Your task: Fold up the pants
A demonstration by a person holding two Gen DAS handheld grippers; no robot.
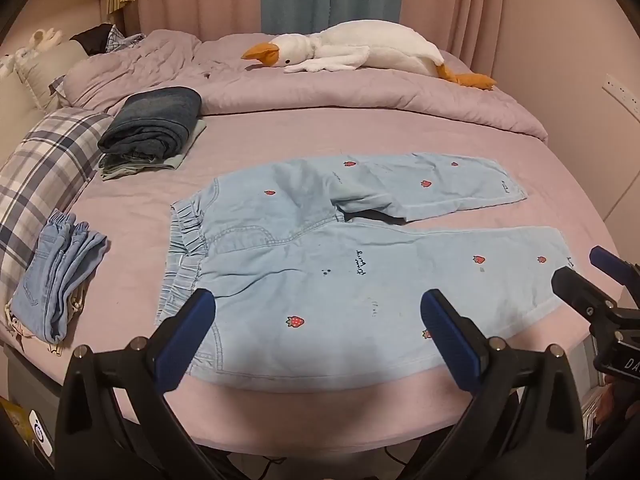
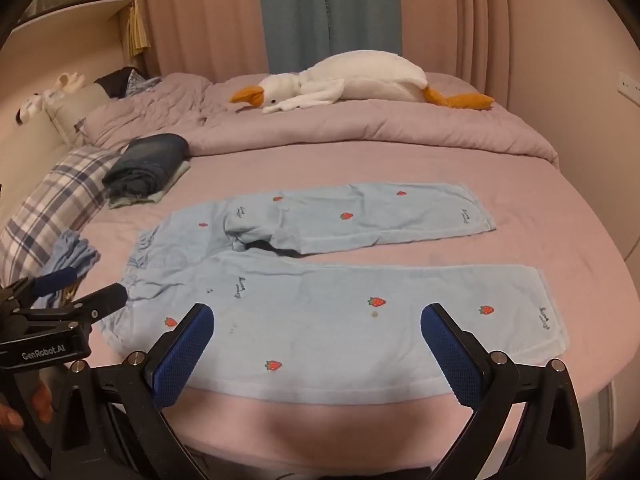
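Light blue pants with red strawberry prints (image 1: 320, 264) lie spread flat on the pink bed, waistband to the left, both legs pointing right, the far leg a little apart from the near one. They also show in the right wrist view (image 2: 340, 304). My left gripper (image 1: 318, 316) is open and empty, hovering over the near hip area. My right gripper (image 2: 318, 328) is open and empty, hovering over the near leg. The right gripper shows at the right edge of the left wrist view (image 1: 580, 272); the left gripper shows at the left edge of the right wrist view (image 2: 76, 288).
A dark folded jeans stack (image 1: 154, 128) and a folded light denim pile (image 1: 60, 280) lie at left beside a plaid pillow (image 1: 44, 172). A plush goose (image 1: 360, 52) rests on the bunched quilt (image 1: 320, 92) at the back. The bed's front edge (image 1: 320, 412) is near.
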